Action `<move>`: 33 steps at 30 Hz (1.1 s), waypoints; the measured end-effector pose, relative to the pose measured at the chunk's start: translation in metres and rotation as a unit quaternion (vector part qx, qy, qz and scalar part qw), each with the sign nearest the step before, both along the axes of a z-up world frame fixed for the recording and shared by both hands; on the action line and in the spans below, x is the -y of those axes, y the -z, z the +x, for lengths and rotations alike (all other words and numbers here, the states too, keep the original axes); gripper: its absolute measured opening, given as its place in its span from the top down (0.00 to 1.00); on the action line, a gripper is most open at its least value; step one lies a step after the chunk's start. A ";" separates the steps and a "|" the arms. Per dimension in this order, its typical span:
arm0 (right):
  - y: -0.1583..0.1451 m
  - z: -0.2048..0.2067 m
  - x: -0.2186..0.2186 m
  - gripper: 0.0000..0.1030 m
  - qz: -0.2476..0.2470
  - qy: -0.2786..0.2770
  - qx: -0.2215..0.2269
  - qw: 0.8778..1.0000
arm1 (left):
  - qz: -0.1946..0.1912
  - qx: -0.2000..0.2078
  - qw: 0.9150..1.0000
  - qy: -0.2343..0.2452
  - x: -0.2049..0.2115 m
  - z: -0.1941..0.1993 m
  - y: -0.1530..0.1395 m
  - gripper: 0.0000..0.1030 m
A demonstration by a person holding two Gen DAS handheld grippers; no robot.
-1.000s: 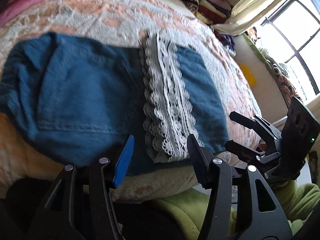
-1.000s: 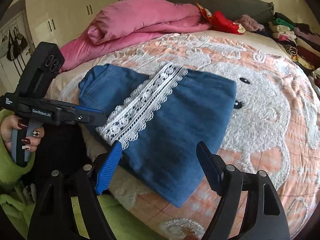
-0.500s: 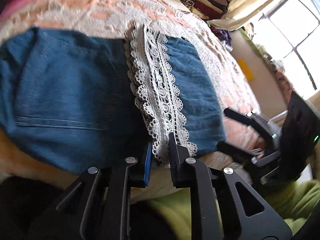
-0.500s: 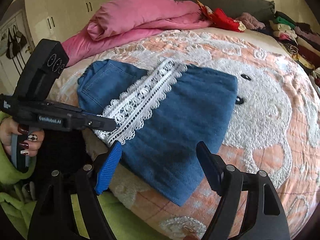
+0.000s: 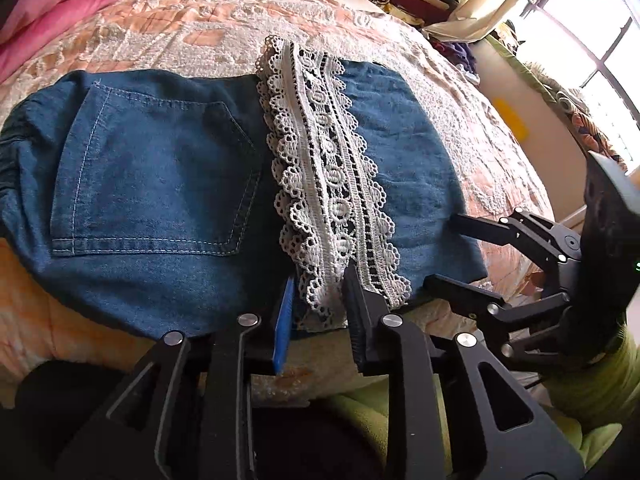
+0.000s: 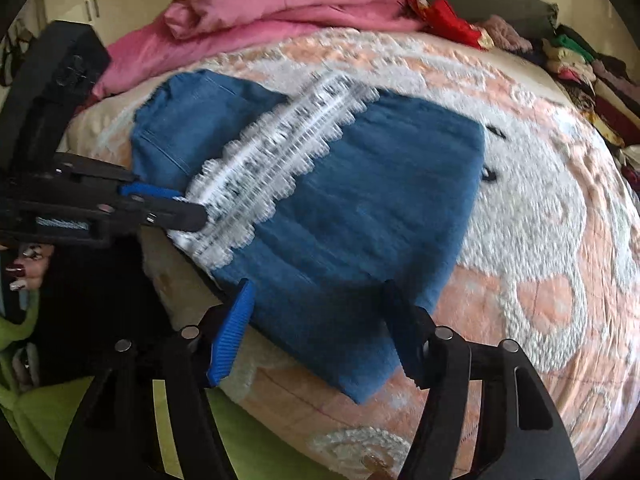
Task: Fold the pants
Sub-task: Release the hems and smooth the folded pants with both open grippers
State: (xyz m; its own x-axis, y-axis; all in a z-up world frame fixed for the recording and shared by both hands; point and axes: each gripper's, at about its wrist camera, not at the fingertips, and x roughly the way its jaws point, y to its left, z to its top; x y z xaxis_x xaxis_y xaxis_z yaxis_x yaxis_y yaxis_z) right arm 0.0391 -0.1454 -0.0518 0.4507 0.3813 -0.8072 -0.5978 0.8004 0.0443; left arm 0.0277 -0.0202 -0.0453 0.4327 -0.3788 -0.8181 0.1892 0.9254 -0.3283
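Straddling pants [image 5: 160, 168] edge, left tongs [image 5: 320, 308] opening (lace [image 5: 328, 184] between).

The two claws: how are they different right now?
The left claw is narrow, with the white lace trim between its fingers; the right claw gapes wider around the pants' plain denim corner. The left is opening, the right closing. Both work the pants' near edge.
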 end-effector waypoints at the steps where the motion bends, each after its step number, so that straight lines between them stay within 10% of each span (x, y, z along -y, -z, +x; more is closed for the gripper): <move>1: 0.002 0.000 0.003 0.39 0.003 0.003 -0.003 1.000 | 0.000 0.000 1.000 0.000 0.002 0.001 0.001 0.83; 22: -0.009 -0.004 0.014 0.33 0.025 0.016 -0.004 1.000 | 0.009 0.010 1.000 -0.003 -0.001 -0.006 -0.005 0.80; 33: -0.036 -0.002 0.020 0.14 0.046 0.026 0.023 0.998 | 0.032 0.055 0.998 -0.028 -0.020 -0.015 -0.032 0.55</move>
